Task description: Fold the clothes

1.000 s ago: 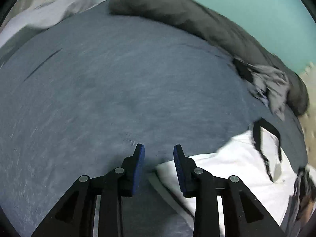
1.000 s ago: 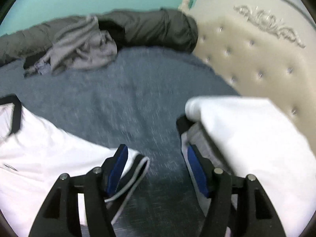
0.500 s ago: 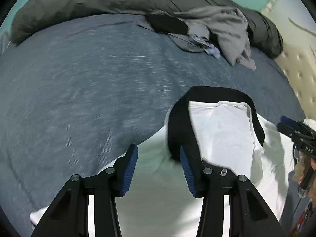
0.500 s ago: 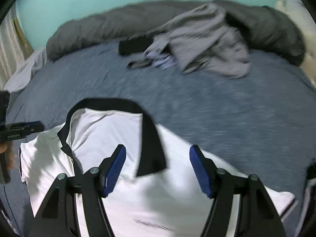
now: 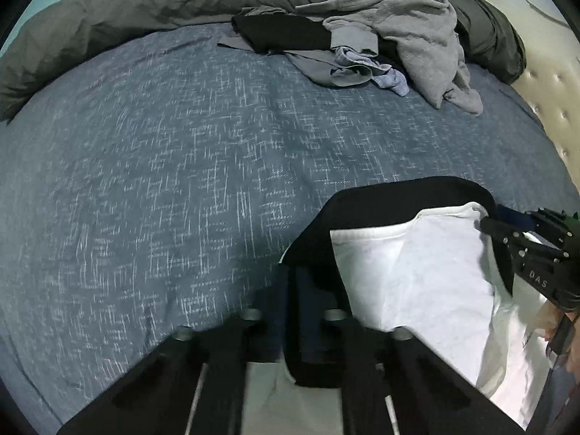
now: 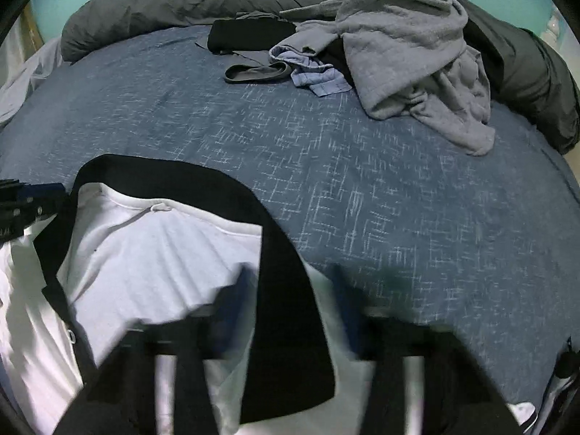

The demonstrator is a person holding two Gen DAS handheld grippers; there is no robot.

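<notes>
Your white polo shirt (image 5: 417, 275) lies face-up on the blue bedspread (image 5: 163, 188), at the near edge, its black collar (image 5: 391, 195) spread open toward the far side of the bed.

Your left gripper (image 5: 293, 301) has just snapped closed; its jaws meet on the collar's left end, black fabric pinched between them. Blur softens the fingers, but no gap shows.

Your right gripper (image 6: 290, 301) has just been closing. Its jaws straddle the collar's right wing (image 6: 286, 290), fabric between them. Motion blur hides whether the pads press on it, so the grip cannot be told. From the left wrist view, the same gripper (image 5: 507, 224) reaches in at the collar's far right corner.

Beyond the shirt, well apart from it, a heap of unfolded clothes (image 6: 409, 54) sits on the bedspread: grey sweatshirt, pale blue piece, black garment. Behind the heap runs a rolled dark grey duvet (image 5: 127, 3). A tufted cream headboard (image 5: 547, 108) stands right of the bedspread.
</notes>
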